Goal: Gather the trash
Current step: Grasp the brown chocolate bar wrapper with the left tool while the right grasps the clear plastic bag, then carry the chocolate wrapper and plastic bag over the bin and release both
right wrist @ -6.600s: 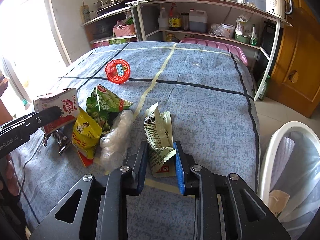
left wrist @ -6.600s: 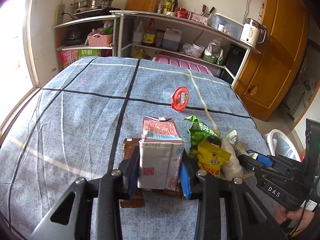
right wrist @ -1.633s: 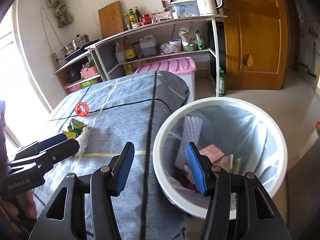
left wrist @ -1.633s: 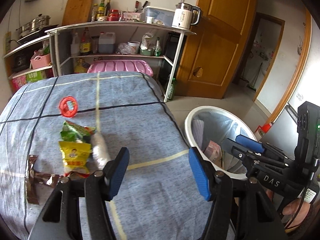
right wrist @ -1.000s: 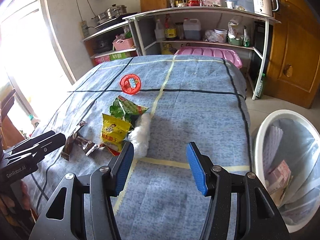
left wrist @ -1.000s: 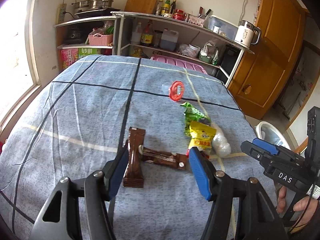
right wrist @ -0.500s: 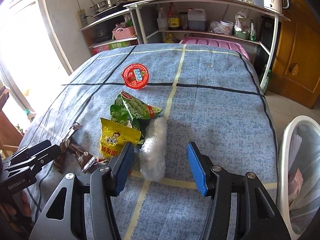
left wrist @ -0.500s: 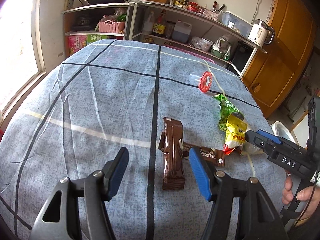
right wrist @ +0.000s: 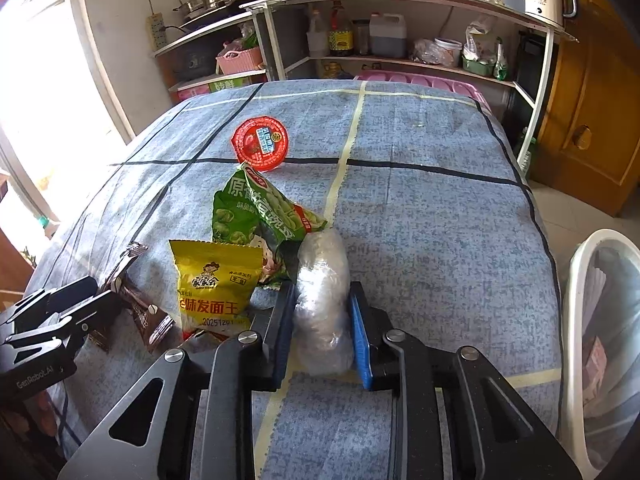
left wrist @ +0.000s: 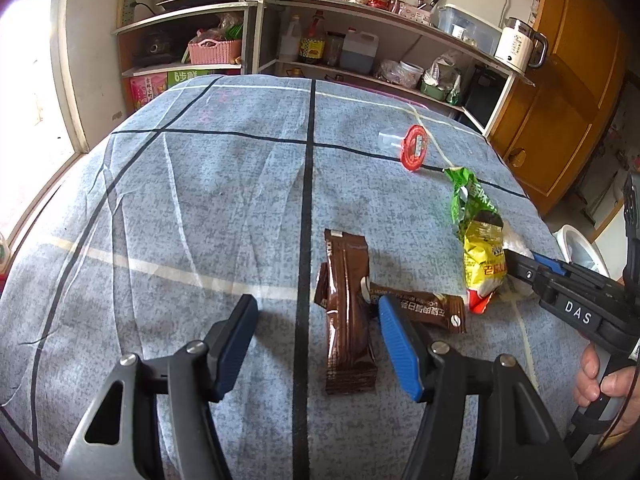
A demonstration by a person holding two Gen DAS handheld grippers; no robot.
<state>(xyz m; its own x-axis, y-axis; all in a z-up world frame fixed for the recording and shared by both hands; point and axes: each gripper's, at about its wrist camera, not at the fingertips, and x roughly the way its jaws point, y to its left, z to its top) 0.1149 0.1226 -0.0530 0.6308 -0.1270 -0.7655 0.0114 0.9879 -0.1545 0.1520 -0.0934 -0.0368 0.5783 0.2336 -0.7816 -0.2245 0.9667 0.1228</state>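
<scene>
A clear crumpled plastic wad (right wrist: 322, 276) lies on the blue cloth, and my right gripper (right wrist: 322, 300) is closing on it, pads pressing both its sides. Left of it lie a yellow snack packet (right wrist: 216, 284), a green snack packet (right wrist: 256, 208) and a red-lidded cup (right wrist: 261, 142). My left gripper (left wrist: 316, 308) stands open, low over two brown wrappers (left wrist: 348, 320); the upright one lies between its fingers, near the right finger (left wrist: 400, 344). The yellow packet (left wrist: 482, 256) and the right gripper (left wrist: 532, 264) show at the right of the left wrist view.
A white bin (right wrist: 570, 300) with a liner stands off the table's right edge. The blue checked cloth (right wrist: 420, 220) covers the whole table. Shelves (right wrist: 400, 4) with bottles, pots and a kettle line the far wall. A wooden door stands at the right.
The right gripper's jaws have closed in on the plastic wad after coming nearer to it. The left gripper has sunk closer to the brown wrappers and stays open.
</scene>
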